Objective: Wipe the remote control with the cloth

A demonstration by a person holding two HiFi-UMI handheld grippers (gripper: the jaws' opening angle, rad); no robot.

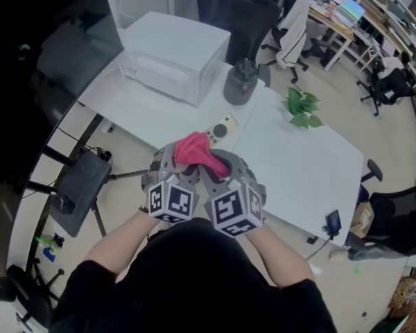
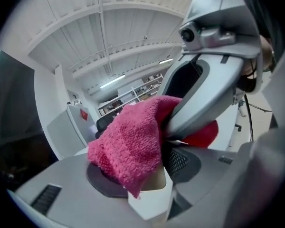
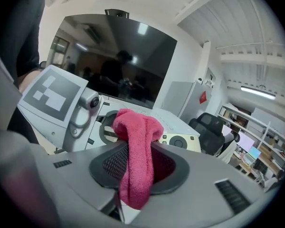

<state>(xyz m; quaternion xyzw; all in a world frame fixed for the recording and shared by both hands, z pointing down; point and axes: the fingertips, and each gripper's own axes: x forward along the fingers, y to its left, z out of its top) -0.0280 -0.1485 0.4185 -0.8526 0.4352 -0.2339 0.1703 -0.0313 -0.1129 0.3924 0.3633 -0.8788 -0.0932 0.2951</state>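
Note:
The pink cloth (image 1: 194, 150) is bunched between my two grippers, which are held close together above the white table's (image 1: 312, 165) near edge. My right gripper (image 1: 222, 165) is shut on the cloth (image 3: 137, 146), which hangs down through its jaws. My left gripper (image 1: 173, 159) is shut on the near end of the cream remote control (image 1: 220, 130), seen in its own view as a pale block (image 2: 149, 201) under the cloth (image 2: 128, 146). The cloth lies over the remote's held end. The remote's button end (image 3: 180, 140) sticks out beyond it, pointing away from me.
A white box-shaped appliance (image 1: 173, 57) and a grey jar (image 1: 241, 82) stand at the table's far side. A green plant sprig (image 1: 301, 108) lies to the right. A large dark screen (image 1: 48, 61) fills the left. Office chairs (image 1: 236, 12) stand beyond the table.

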